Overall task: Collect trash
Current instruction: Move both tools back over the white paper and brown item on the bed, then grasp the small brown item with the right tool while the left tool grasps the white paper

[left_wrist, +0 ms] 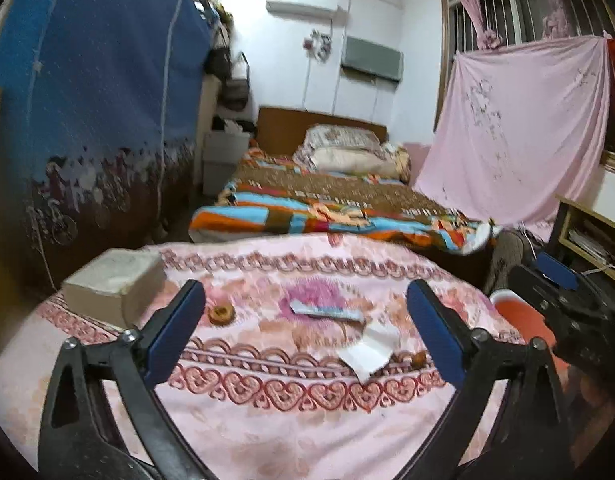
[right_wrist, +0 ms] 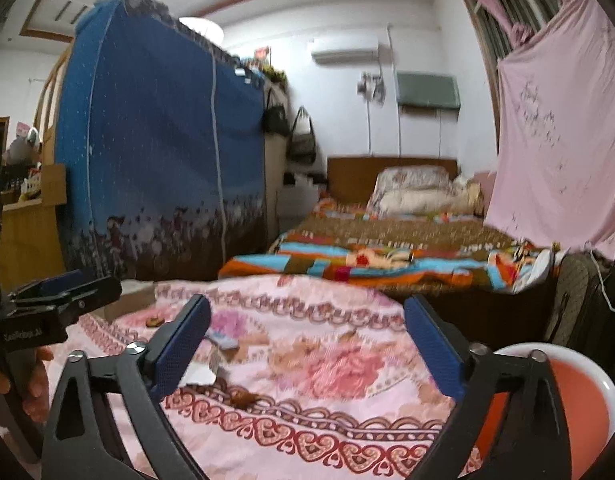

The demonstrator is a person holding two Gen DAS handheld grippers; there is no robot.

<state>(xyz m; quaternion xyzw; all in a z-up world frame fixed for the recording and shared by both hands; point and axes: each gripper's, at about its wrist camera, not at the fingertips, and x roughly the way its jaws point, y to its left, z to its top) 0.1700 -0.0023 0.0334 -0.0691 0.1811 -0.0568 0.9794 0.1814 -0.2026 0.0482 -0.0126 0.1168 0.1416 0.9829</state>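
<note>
A table under a pink flowered cloth (left_wrist: 291, 412) carries scraps of trash. A crumpled white tissue (left_wrist: 369, 350) lies near its middle, a small brown scrap (left_wrist: 418, 359) beside it, and a round brown piece (left_wrist: 221, 314) to the left. A flat wrapper or remote-like item (left_wrist: 327, 312) lies behind the tissue. My left gripper (left_wrist: 307, 332) is open above the cloth, with the tissue between its fingers' line. My right gripper (right_wrist: 307, 344) is open and empty over the cloth (right_wrist: 347, 400); a brown scrap (right_wrist: 243, 398) and the tissue (right_wrist: 199, 376) lie near its left finger.
A tissue box (left_wrist: 115, 284) sits at the table's back left. A red and white bin (right_wrist: 563, 404) stands at the table's right, also in the left wrist view (left_wrist: 523, 320). A blue fabric wardrobe (left_wrist: 91, 120) stands left, a bed (left_wrist: 331, 204) behind.
</note>
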